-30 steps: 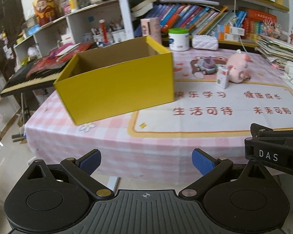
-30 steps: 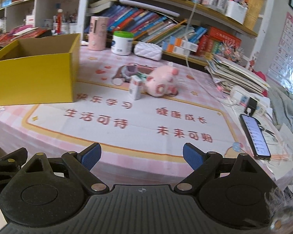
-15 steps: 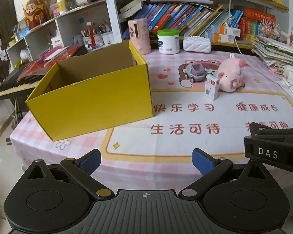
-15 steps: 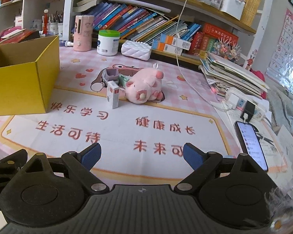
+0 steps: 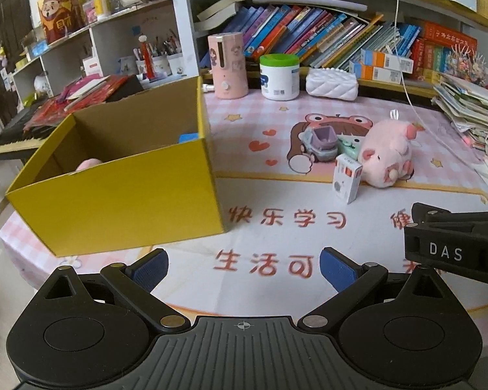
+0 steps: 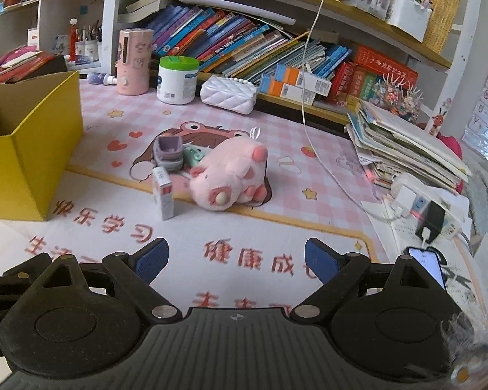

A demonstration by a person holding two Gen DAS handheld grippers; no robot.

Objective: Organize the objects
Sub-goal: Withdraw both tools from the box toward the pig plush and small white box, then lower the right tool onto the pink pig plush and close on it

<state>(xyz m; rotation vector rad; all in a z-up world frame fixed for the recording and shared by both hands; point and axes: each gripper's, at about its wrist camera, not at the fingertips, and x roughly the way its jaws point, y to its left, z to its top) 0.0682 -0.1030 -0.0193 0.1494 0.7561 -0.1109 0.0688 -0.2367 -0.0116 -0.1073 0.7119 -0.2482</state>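
We are on the approach, nothing picked yet. Both tongs, left (image 5: 244, 265) and right (image 6: 236, 256), stand wide and empty above the mat's near edge. Ahead, a pig (image 6: 231, 175), small carton (image 6: 163, 193) and toy truck (image 6: 169, 152) cluster just right of the yellow box (image 5: 123, 191). Next, we judge, close on the carton; the pig crowds it.

Box (image 5: 123, 195) left of carton (image 5: 346, 177), pig (image 5: 387, 154) beside it

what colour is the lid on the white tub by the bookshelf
Green; the tub's lid shows best in the right wrist view.
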